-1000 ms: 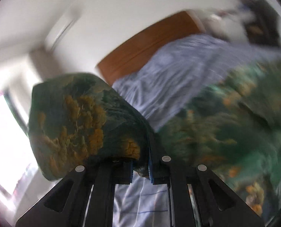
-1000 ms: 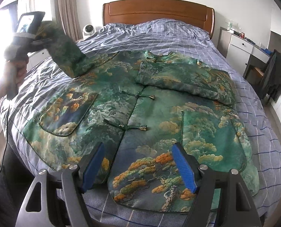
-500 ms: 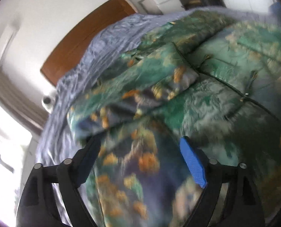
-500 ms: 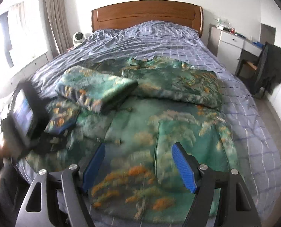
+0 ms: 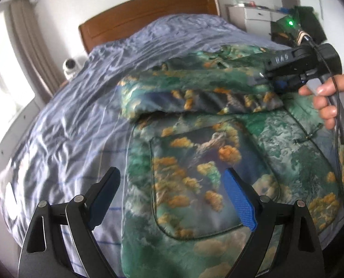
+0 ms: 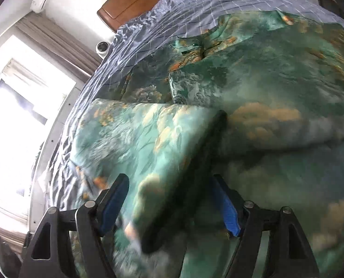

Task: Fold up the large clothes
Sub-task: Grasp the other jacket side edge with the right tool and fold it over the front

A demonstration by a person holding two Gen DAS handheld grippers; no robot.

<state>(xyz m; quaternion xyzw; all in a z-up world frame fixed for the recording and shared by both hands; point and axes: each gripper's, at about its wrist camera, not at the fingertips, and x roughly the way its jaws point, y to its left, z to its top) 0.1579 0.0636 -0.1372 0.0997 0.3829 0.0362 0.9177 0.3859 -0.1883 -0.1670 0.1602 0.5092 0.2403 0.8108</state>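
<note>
A large green jacket with orange tree print [image 5: 218, 162] lies spread on the bed. Its near sleeve [image 5: 195, 92] is folded across the chest. My left gripper [image 5: 172, 197] is open and empty, above the jacket's patch pocket [image 5: 195, 180]. In the left wrist view my right gripper [image 5: 264, 78] reaches the cuff end of that folded sleeve. In the right wrist view my right gripper [image 6: 169, 203] is open with the sleeve's cuff [image 6: 148, 143] lying between the jaws, not pinched. The other sleeve [image 6: 264, 97] lies folded beyond it.
The bed has a blue-grey checked cover [image 5: 74, 115] and a wooden headboard [image 5: 148, 16]. A small white camera [image 5: 70, 66] stands at the bedside by the curtains. A white dresser [image 5: 253, 16] and dark clothes stand at the right of the bed.
My left gripper let go of the sleeve, which now lies folded across the jacket, and pulled back towards the hem. My right gripper moved in from the hem to the sleeve's cuff.
</note>
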